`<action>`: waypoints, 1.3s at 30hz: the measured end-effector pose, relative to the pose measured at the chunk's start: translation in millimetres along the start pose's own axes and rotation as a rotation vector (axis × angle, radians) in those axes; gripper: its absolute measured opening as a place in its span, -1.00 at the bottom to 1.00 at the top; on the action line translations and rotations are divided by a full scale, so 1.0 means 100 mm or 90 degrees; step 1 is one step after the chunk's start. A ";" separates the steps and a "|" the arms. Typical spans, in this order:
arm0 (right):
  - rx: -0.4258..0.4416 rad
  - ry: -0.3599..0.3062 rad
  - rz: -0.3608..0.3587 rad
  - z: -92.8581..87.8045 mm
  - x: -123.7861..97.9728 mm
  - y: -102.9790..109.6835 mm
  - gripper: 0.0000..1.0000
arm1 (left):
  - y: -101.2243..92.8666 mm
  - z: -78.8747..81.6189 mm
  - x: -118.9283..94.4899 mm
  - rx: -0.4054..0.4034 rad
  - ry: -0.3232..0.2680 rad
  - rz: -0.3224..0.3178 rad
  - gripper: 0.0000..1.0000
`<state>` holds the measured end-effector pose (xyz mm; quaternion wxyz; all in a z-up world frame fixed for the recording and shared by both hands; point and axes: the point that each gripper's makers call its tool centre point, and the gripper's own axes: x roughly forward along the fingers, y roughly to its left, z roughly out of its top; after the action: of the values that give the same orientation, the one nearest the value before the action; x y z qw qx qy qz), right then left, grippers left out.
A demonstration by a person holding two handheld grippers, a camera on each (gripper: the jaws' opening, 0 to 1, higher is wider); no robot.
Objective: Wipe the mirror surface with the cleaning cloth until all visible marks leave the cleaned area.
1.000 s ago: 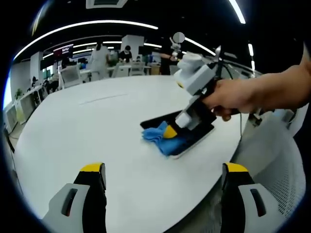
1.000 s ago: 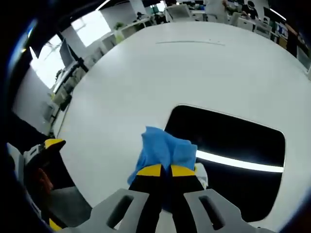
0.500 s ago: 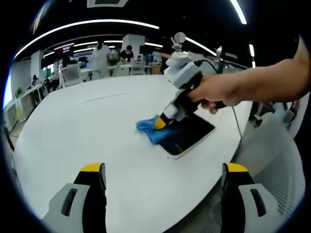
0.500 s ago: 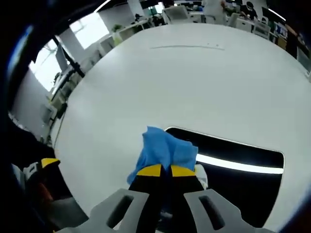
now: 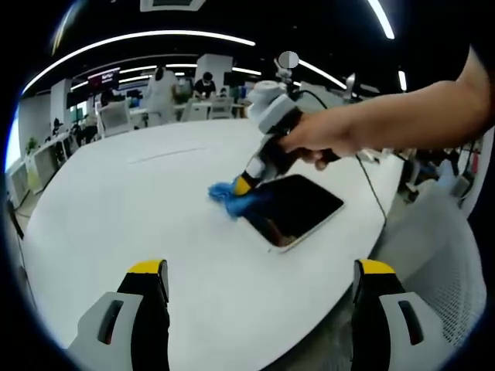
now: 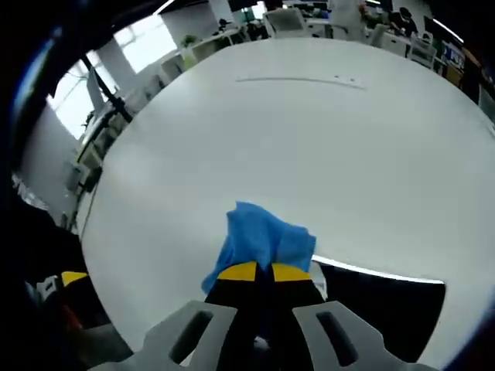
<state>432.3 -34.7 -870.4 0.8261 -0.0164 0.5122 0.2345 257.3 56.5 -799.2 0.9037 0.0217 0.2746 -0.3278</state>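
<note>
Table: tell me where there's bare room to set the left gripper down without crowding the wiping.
The white table is bare across the wide stretch left of the blue cloth and on the near strip between the left gripper and the mirror. It's crowded at the mirror, where the right gripper presses the cloth.

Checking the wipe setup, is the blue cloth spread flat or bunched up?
Bunched up. The blue cloth sits crumpled, pinched in the shut right gripper at the edge of the mirror.
</note>
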 end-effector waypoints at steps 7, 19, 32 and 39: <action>0.010 -0.008 0.014 0.03 0.00 0.00 -1.00 | 0.01 0.00 0.00 -0.003 0.000 0.002 0.99; -0.002 -0.004 0.011 0.00 -0.04 -0.05 -1.00 | 0.02 0.01 0.00 -0.003 -0.002 0.004 0.99; 0.018 0.007 -0.009 -0.09 -0.15 -0.35 -1.00 | 0.02 0.02 0.00 -0.004 -0.005 0.004 0.99; 0.028 0.004 -0.018 -0.11 -0.18 -0.37 -1.00 | 0.01 0.02 0.00 -0.004 -0.005 0.006 0.99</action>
<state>431.8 -77.1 -868.4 0.8276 -0.0057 0.5198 0.2115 259.0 57.2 -797.9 0.9063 0.0191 0.2719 -0.3231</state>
